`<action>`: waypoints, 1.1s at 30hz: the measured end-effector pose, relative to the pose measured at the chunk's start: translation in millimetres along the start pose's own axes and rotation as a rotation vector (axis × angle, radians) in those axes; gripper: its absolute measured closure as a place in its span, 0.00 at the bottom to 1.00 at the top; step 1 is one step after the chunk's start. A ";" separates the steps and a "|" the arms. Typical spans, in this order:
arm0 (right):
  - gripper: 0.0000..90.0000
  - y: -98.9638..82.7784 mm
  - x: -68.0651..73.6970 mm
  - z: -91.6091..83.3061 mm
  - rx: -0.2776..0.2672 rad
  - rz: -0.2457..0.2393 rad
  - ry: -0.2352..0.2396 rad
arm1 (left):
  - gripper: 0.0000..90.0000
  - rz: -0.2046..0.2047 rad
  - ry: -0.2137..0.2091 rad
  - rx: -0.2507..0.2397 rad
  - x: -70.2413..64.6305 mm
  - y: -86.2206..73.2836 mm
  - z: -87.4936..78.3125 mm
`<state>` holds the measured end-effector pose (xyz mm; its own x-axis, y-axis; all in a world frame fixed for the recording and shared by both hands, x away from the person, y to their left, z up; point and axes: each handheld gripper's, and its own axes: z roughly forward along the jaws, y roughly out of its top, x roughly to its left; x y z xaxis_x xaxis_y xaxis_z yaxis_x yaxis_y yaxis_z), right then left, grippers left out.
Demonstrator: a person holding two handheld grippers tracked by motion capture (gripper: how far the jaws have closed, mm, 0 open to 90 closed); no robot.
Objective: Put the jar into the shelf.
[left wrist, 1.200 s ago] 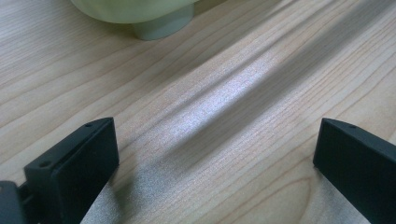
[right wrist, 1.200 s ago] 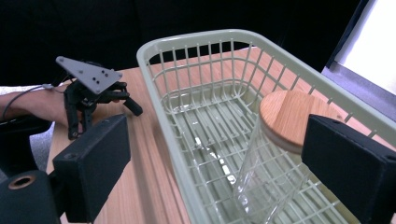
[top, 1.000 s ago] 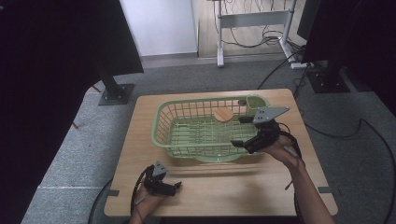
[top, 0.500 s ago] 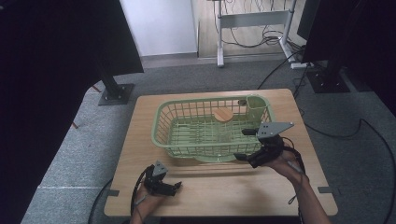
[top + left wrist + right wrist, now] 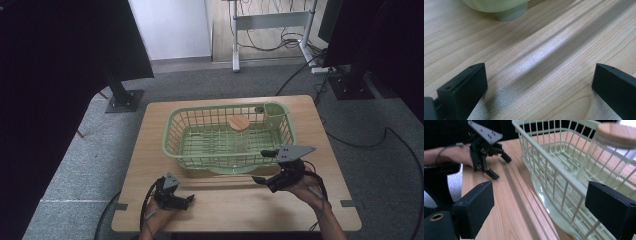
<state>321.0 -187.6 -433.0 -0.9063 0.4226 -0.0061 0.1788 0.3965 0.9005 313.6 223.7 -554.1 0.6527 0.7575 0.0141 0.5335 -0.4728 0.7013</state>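
A pale green wire basket (image 5: 200, 131) stands on the far half of the wooden table (image 5: 150, 160). Inside it, near the back, is a glass jar with a round wooden lid (image 5: 239, 123); the right gripper view shows that jar (image 5: 609, 157) through the basket's wall (image 5: 549, 170). My right gripper (image 5: 261, 166) hovers just off the basket's front right side, open and holding nothing. My left gripper (image 5: 189, 202) rests low near the table's front left, jaws wide open over bare wood (image 5: 539, 85). It shows farther off in the right gripper view (image 5: 496, 166).
The basket has a small cutlery compartment (image 5: 274, 111) at its far right corner. One basket foot (image 5: 511, 13) stands just ahead of the left gripper. Black stands (image 5: 122, 97) and cables (image 5: 295, 40) occupy the grey floor beyond the table.
My right gripper has moved from over the basket's right rim back toward the person, down to its front right side. The left gripper has stayed put.
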 end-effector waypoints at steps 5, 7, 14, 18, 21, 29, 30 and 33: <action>0.09 -13.4 4.1 1.4 0.028 0.000 -0.026 | 0.00 -0.001 0.001 0.000 -0.1 0.0 0.0; 0.09 -19.7 5.3 1.6 0.029 0.011 -0.035 | 0.00 -0.001 0.001 0.000 -0.2 -0.1 0.0; 0.09 -42.9 13.9 5.7 0.060 0.041 -0.091 | 0.00 -0.001 0.002 0.000 -0.2 -0.1 0.0; 0.09 -57.0 16.7 8.9 0.077 0.073 -0.126 | 0.00 -0.001 0.002 0.000 -0.2 -0.1 -0.1; 0.09 -68.5 17.2 11.4 0.090 0.103 -0.148 | 0.00 -0.002 0.002 -0.001 -0.3 -0.1 0.0; 0.09 -95.3 19.0 14.9 0.111 0.156 -0.195 | 0.00 -0.003 0.003 0.000 -0.4 -0.2 -0.1; 0.09 -98.6 19.3 15.7 0.115 0.161 -0.199 | 0.00 -0.003 0.003 0.000 -0.4 -0.2 -0.1; 0.09 -107.5 19.1 17.2 0.130 0.180 -0.211 | 0.00 -0.003 0.004 0.000 -0.4 -0.2 -0.1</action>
<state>291.1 -208.1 -537.3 -0.7584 0.6501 0.0463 0.3891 0.3947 0.8324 313.1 223.5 -554.2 0.6491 0.7606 0.0144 0.5354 -0.4702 0.7016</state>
